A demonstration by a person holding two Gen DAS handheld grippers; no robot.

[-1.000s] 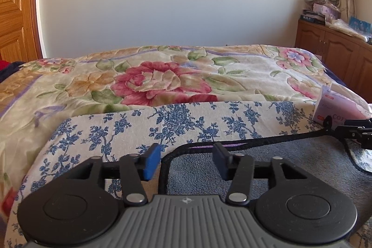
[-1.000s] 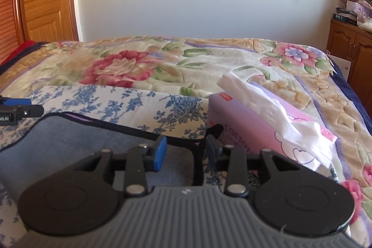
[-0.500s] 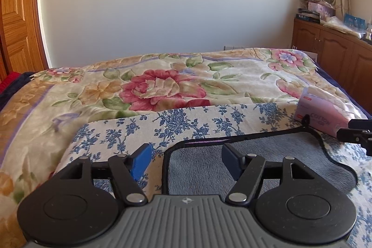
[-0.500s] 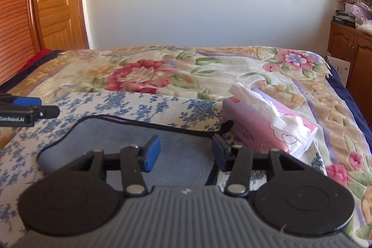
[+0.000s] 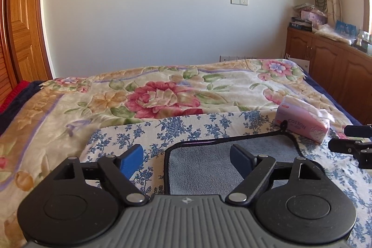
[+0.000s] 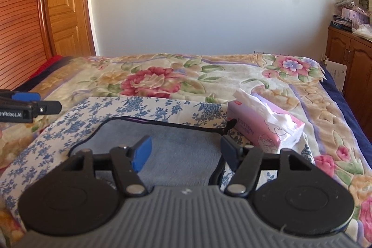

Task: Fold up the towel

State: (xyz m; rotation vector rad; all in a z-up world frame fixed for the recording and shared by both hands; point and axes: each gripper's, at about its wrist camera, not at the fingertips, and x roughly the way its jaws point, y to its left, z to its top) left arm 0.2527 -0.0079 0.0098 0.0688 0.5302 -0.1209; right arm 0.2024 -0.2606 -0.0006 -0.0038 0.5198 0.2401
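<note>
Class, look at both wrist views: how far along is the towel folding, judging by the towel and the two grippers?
Done: the grey towel lies on the blue-flowered cloth, apparently folded, its dark-trimmed edge toward the tissue pack. In hand: nothing; the left gripper and right gripper are both open above it. Left: possibly another fold, though I cannot tell how many layers there are.

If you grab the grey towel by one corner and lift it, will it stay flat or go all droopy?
Probably droopy. The towel looks soft and fluffy and follows the cloth under it, so it would likely sag. It seems thin and light. Its dark trimmed edge should give the fingers a decent hold.
</note>
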